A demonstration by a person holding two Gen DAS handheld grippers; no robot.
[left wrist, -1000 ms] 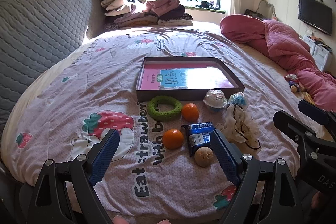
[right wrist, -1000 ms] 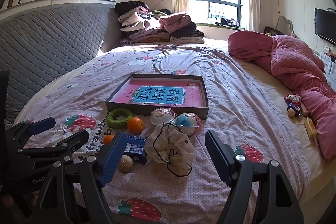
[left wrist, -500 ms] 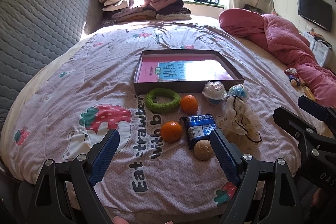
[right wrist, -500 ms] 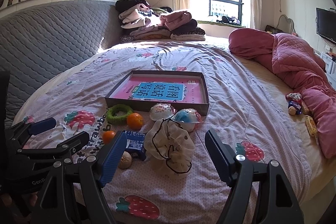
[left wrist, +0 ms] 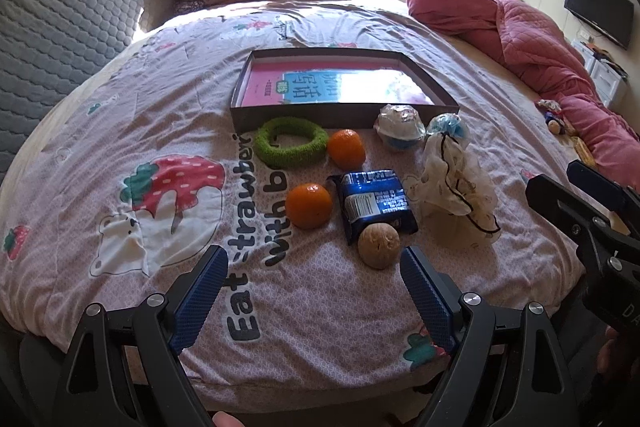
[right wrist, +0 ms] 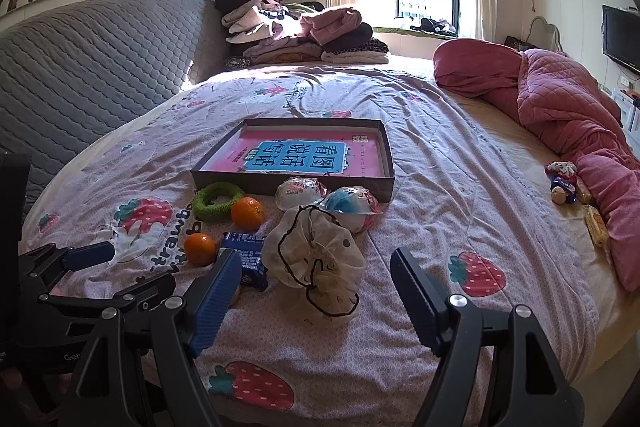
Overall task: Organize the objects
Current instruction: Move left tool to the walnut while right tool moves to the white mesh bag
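On the strawberry bedsheet lie a green ring (left wrist: 291, 142), two oranges (left wrist: 346, 149) (left wrist: 309, 205), a blue snack packet (left wrist: 374, 201), a brown walnut-like ball (left wrist: 378, 245), a white mesh bag (left wrist: 456, 183) and two wrapped cups (left wrist: 399, 126). Behind them sits a shallow dark box (left wrist: 344, 115) with a pink book inside. My left gripper (left wrist: 313, 255) is open, just short of the ball and the near orange. My right gripper (right wrist: 316, 259) is open too, with the mesh bag (right wrist: 312, 267) in front of its gap, untouched.
A pink quilt (right wrist: 560, 107) is heaped along the right side of the bed, with small toys and snacks (right wrist: 568, 183) beside it. Folded clothes (right wrist: 296, 31) are stacked at the far end, and a grey padded headboard (right wrist: 100, 67) lines the left.
Both grippers have shifted slightly, so the items sit a little higher in each view. Nothing on the bed has moved, and both grippers stay open.
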